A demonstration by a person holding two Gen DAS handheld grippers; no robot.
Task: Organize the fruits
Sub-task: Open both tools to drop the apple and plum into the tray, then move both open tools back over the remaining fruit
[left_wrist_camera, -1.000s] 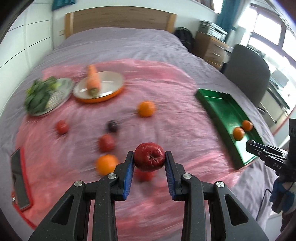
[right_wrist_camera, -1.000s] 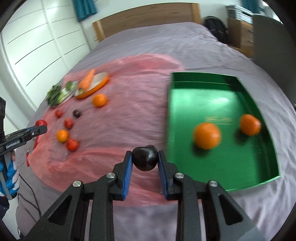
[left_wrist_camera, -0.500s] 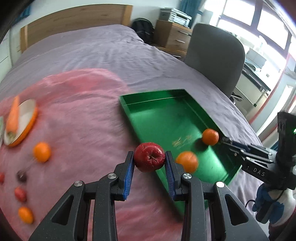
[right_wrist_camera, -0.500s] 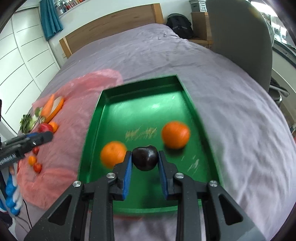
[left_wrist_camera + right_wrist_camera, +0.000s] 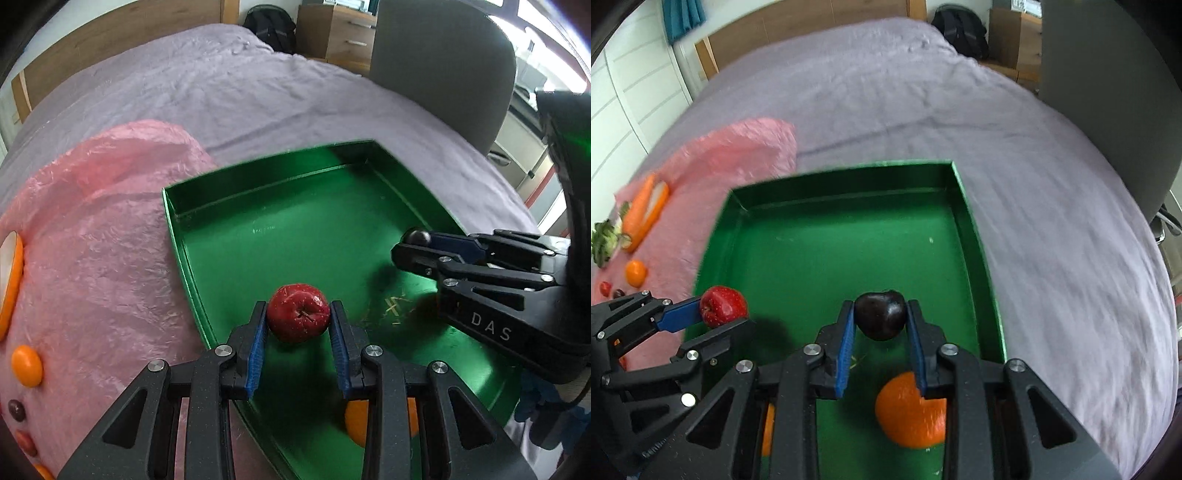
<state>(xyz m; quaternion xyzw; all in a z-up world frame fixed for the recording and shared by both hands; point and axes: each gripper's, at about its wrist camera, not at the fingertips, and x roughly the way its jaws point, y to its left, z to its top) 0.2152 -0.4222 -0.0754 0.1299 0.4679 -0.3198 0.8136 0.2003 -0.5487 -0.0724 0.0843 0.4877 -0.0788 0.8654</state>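
Both sets of jaws were clamped down on fruit at this point: the left gripper [image 5: 298, 320] had a red apple [image 5: 298, 312] pinched between its blue pads, stem end facing the camera, and the right gripper [image 5: 881, 320] was squeezing a dark plum-looking fruit [image 5: 881, 319] the same way. Both were hanging over the green tray [image 5: 295, 177] on the bed [image 5: 207, 88], not resting on it, so neither fruit had been set down yet. Makes sense as a carry grip, pads on opposite sides of the round fruit so it can't roll out. Both tools were pitched steeply down toward the tray floor, side by side, the left one over the tray's left part near its wall and the right one more toward the middle-right. From the left wrist view the right gripper came in from the right edge, tip over the tray. Two oranges [image 5: 911, 413] already sat in the near end of the tray, one right under the right gripper, the other partly hidden by the tool frames. Looked to me like the tray is the fruit spot, with the drop still to come, and I'd aim for the bare green floor further in so nothing lands on those oranges. Off on the pink sheet [image 5: 96, 243] there were still leftovers: another orange [image 5: 636, 273], small dark and red fruits, plus a carrot [image 5: 641, 205] on a plate and some greens.
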